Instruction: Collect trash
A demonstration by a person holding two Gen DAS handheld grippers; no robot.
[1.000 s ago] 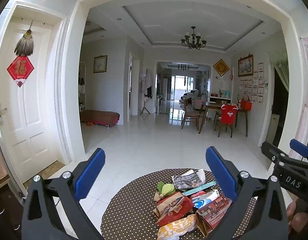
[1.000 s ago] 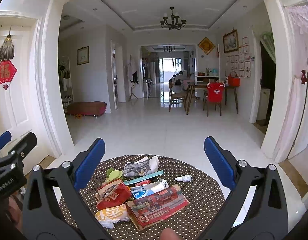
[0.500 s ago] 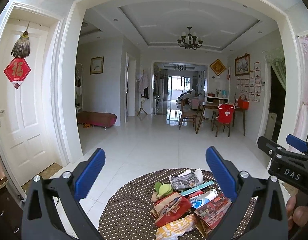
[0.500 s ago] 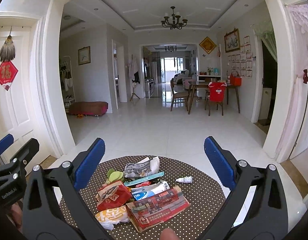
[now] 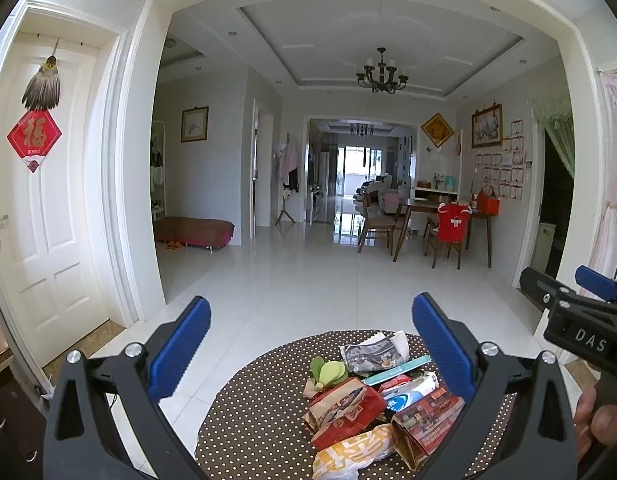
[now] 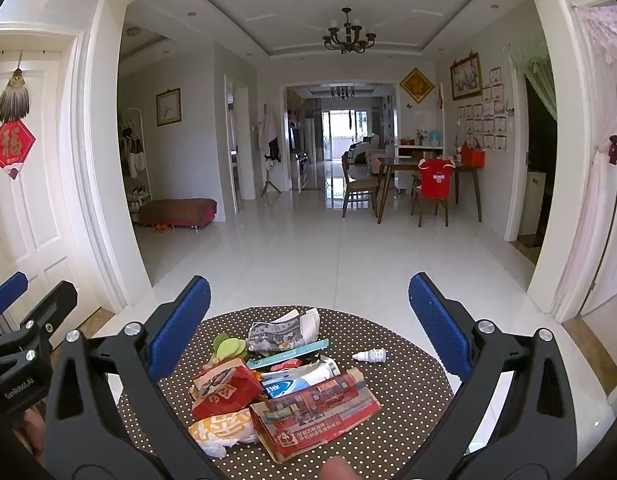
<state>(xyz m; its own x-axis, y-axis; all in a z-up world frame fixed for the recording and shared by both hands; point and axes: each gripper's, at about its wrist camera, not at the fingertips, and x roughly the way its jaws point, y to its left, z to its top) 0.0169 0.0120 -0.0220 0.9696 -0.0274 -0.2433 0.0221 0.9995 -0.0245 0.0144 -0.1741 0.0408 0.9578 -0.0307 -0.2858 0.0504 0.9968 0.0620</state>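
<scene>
A pile of trash lies on a round brown polka-dot table [image 6: 408, 400] [image 5: 252, 420]: a red wrapper [image 6: 224, 390] [image 5: 344, 412], a yellow-white wrapper [image 6: 224, 430] [image 5: 352, 454], a red printed carton [image 6: 316, 412] [image 5: 424, 420], a crumpled newspaper [image 6: 284, 330] [image 5: 374, 354], green peels [image 6: 228, 346] [image 5: 330, 372], a teal strip [image 6: 288, 354] and a white-blue pack [image 6: 300, 378]. A small white dropper bottle [image 6: 369, 355] lies apart to the right. My left gripper [image 5: 308, 344] and right gripper [image 6: 306, 320] both hover open above the near side, holding nothing.
White tiled floor [image 6: 328, 248] stretches beyond the table. A white door [image 5: 40, 216] stands at left, a dining table with chairs [image 6: 420, 184] far back right, a low red bench [image 6: 176, 210] back left. A curtain [image 6: 600, 160] hangs at right.
Both views have shifted slightly; the left camera tilted down a little and the trash sits marginally lower. Both grippers stay open and the pile is untouched.
</scene>
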